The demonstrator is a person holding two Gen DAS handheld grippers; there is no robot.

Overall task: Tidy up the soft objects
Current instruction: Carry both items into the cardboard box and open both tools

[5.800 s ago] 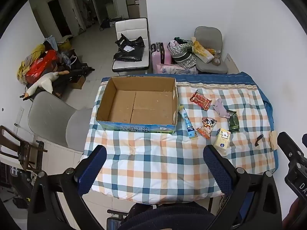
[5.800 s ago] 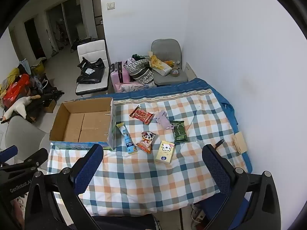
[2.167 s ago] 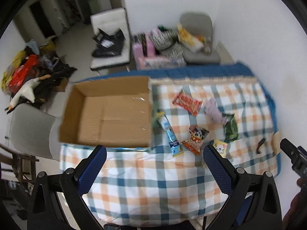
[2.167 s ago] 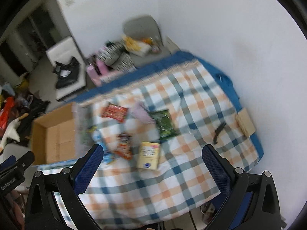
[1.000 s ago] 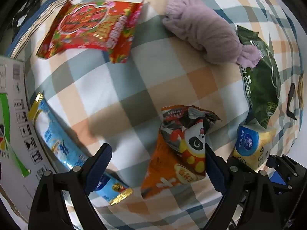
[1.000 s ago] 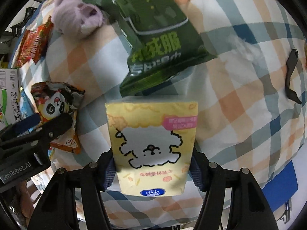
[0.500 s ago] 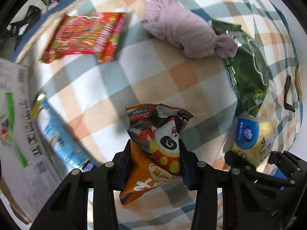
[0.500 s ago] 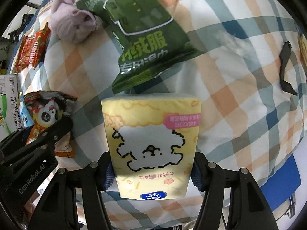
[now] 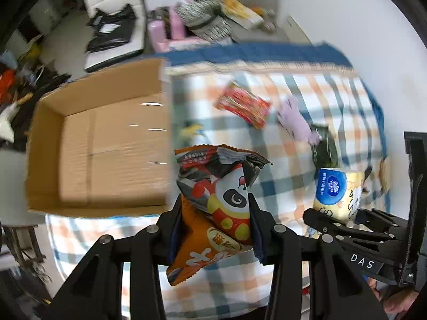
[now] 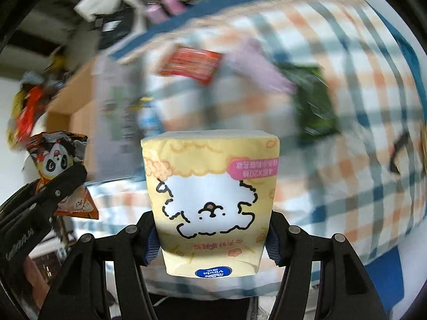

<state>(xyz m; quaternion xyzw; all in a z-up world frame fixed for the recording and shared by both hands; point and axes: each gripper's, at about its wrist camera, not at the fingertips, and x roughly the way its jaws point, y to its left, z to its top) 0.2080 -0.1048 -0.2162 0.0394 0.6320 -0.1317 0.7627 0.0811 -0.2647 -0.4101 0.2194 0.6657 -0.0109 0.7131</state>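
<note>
My left gripper (image 9: 216, 229) is shut on an orange panda snack bag (image 9: 218, 200) and holds it above the checked table, just right of the open cardboard box (image 9: 98, 154). My right gripper (image 10: 210, 237) is shut on a yellow tissue pack (image 10: 210, 194) with a white dog drawing, also lifted off the table. The tissue pack (image 9: 337, 194) shows at the right of the left wrist view. The snack bag (image 10: 57, 165) shows at the left of the right wrist view.
On the checked tablecloth (image 9: 307, 101) lie a red snack packet (image 9: 244, 104), a lilac cloth (image 9: 295, 121), a dark green packet (image 9: 324, 149) and a blue tube (image 10: 149, 118) by the box. Chairs (image 9: 114, 18) and bags stand beyond the table.
Both grippers have lifted their packs off the table and pulled back. The box and the far room have come into view again. The right view is blurred by motion.
</note>
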